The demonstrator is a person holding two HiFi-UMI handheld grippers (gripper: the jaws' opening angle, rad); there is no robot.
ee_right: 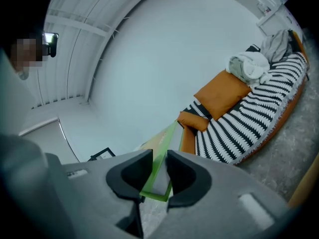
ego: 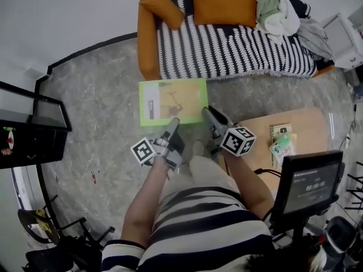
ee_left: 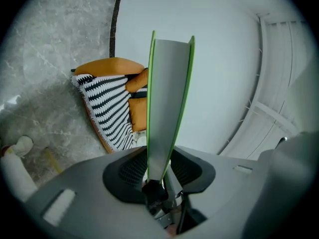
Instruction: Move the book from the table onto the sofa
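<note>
A thin green book (ego: 172, 100) hangs flat in the air over the floor, just short of the sofa (ego: 227, 44). Both grippers hold its near edge. My left gripper (ego: 172, 124) is shut on the book (ee_left: 167, 103) near the middle of that edge. At the near right corner my right gripper (ego: 207, 113) is shut on the book (ee_right: 160, 171), whose edge sits between the dark pads. The sofa (ee_right: 244, 118) has a black-and-white striped cover and orange cushions; it shows in the left gripper view as the sofa (ee_left: 112, 106) beyond the book.
A wooden table (ego: 289, 135) with small printed items stands at the right, next to a dark screen on a stand (ego: 309, 183). Crumpled clothes (ego: 275, 13) lie on the sofa's right end. A black shelf (ego: 28, 129) is at the left. Grey marbled floor lies between me and the sofa.
</note>
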